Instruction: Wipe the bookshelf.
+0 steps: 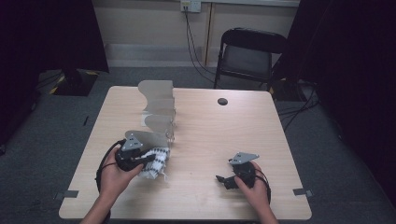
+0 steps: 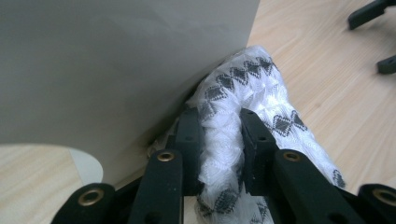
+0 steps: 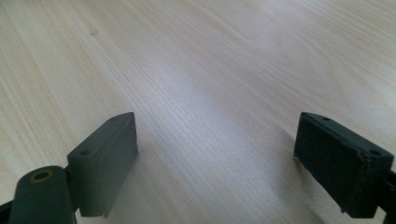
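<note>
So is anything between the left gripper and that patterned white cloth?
Nothing visible: the left gripper is already shut on the patterned white cloth, which bunches between its jaws. The grey divider rack stands right against the cloth.

Wooden table (image 1: 210, 135): cloth (image 1: 156, 163), grey rack (image 1: 159, 109)

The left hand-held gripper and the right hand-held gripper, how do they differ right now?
The left hand-held gripper has its jaws shut on a white cloth with black diamond patterns; the right hand-held gripper has its jaws wide apart with nothing between them. The left sits against a grey rack of curved dividers; the right hovers over bare wooden table, apart from everything. Both are black and held in a hand.
</note>
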### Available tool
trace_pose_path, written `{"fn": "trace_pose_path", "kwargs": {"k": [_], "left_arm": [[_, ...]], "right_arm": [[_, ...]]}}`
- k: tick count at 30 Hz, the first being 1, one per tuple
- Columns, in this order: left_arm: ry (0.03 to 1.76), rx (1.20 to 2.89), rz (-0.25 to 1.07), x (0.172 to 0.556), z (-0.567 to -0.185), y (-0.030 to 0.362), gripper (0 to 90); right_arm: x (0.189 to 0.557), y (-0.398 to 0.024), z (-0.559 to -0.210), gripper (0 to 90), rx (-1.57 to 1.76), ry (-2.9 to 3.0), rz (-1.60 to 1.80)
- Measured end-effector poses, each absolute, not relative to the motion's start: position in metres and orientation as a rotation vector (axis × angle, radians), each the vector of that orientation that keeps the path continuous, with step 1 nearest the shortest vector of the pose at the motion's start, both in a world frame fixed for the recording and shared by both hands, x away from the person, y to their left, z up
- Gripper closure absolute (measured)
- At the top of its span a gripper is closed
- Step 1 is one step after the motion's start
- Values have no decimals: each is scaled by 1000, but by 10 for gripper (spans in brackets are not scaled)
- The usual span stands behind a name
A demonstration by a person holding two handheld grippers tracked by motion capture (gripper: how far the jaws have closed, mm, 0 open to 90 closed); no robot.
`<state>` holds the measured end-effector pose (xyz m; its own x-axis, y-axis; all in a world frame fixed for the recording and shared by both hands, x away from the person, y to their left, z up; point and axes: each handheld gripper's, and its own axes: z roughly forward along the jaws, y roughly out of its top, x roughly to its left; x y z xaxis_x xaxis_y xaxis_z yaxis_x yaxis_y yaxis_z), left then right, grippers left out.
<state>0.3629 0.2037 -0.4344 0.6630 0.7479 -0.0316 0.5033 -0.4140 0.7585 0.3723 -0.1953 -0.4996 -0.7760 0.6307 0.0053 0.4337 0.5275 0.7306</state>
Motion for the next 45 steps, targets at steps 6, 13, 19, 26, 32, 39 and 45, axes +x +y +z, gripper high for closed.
{"fn": "trace_pose_path", "kwargs": {"k": [6, 13, 19, 26, 32, 39, 45], "left_arm": [[998, 2106, 380, 365, -454, 205, 724], [992, 2113, 366, 363, -464, 203, 724], [1001, 2122, 353, 361, -461, 206, 723], [1012, 2086, 358, 360, -429, 214, 722], [962, 2055, 399, 357, -393, 215, 722], [906, 1995, 464, 351, -351, 216, 721], [917, 1955, 484, 348, -341, 222, 720]], "right_arm": [[372, -195, -500, 126, 894, 2509, 1092], [372, -195, -500, 126, 894, 2509, 1092], [372, -195, -500, 125, 894, 2509, 1092], [372, -195, -500, 126, 894, 2509, 1092], [372, -195, -500, 126, 895, 2509, 1092], [372, -195, -500, 125, 894, 2509, 1092], [372, -195, -500, 125, 894, 2509, 1092]]}}
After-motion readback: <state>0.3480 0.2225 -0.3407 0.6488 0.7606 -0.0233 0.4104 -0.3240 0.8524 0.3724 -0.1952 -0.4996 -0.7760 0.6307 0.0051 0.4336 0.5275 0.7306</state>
